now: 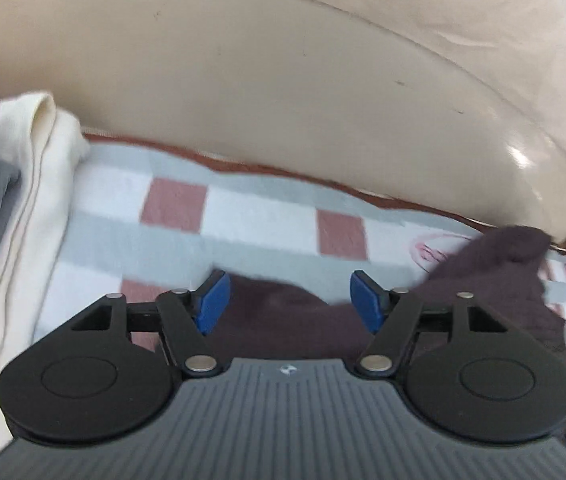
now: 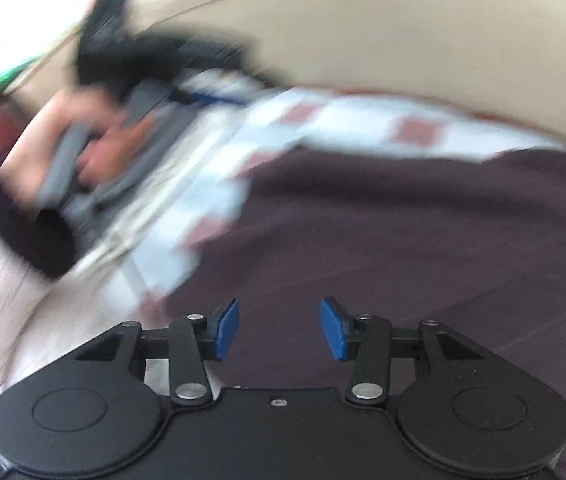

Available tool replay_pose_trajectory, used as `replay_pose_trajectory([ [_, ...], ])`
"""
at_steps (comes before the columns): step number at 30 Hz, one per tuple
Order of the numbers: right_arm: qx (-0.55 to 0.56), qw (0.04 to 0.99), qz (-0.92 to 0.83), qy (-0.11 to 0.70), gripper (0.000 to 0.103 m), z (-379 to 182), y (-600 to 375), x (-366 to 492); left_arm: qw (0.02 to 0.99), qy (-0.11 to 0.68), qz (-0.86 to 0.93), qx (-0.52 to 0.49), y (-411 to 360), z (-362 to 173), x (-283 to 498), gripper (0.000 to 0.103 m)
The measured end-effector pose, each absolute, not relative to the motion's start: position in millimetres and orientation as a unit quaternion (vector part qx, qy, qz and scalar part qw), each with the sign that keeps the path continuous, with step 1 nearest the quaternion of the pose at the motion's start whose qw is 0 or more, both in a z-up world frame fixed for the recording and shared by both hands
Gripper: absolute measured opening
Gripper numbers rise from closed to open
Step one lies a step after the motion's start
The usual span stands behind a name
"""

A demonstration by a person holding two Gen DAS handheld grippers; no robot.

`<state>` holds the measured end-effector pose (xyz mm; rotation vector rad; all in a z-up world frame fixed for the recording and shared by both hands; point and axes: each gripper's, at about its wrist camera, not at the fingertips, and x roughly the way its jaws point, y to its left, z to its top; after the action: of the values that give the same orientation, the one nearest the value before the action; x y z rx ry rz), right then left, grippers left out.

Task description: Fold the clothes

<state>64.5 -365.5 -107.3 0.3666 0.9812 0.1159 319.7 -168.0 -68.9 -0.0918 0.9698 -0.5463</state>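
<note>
Blur is smearing most of the right wrist view: at ten o'clock a person's hand [image 2: 95,148] is gripping a grey handle, and the black shapes above it are too streaked to name. Sharper, the left wrist view is cutting off a stack of folded clothes [image 1: 23,208], cream over grey, at its nine o'clock edge. A dark purple garment [image 2: 403,240] is lying flat on a checked blanket [image 1: 251,216] of white, grey and pink squares, with a beige wall [image 1: 283,80] curving behind at twelve o'clock. The right gripper [image 2: 279,328] is hanging over this garment with its blue pads standing apart and nothing pinched between them; the cloth is spreading from the jaws out to three o'clock. The left gripper [image 1: 289,300] is likewise standing apart and empty, the garment's edge lying under and between its pads and running toward two o'clock, where a rumpled end is rising.
</note>
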Motion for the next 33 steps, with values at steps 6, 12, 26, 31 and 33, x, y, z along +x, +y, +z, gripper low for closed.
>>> replay_pose_trajectory([
  [6,0.291,0.834,-0.107,0.457,0.051,-116,-489,95,0.848,0.486,-0.192,-0.091,-130,-130,346,0.064],
  [12,0.425,0.750,-0.218,0.458,0.051,-148,-572,127,0.823,0.528,-0.160,-0.133,-108,-154,378,0.066],
  [26,0.446,0.719,-0.312,0.432,0.052,-194,-655,126,0.801,0.558,-0.183,-0.121,-119,-180,388,0.068],
  [31,0.510,0.696,-0.321,0.390,0.066,-223,-663,115,0.797,0.559,-0.203,-0.102,-131,-179,383,0.077],
  [33,0.515,0.686,-0.328,0.396,0.067,-234,-662,120,0.796,0.560,-0.207,-0.100,-132,-178,381,0.077],
])
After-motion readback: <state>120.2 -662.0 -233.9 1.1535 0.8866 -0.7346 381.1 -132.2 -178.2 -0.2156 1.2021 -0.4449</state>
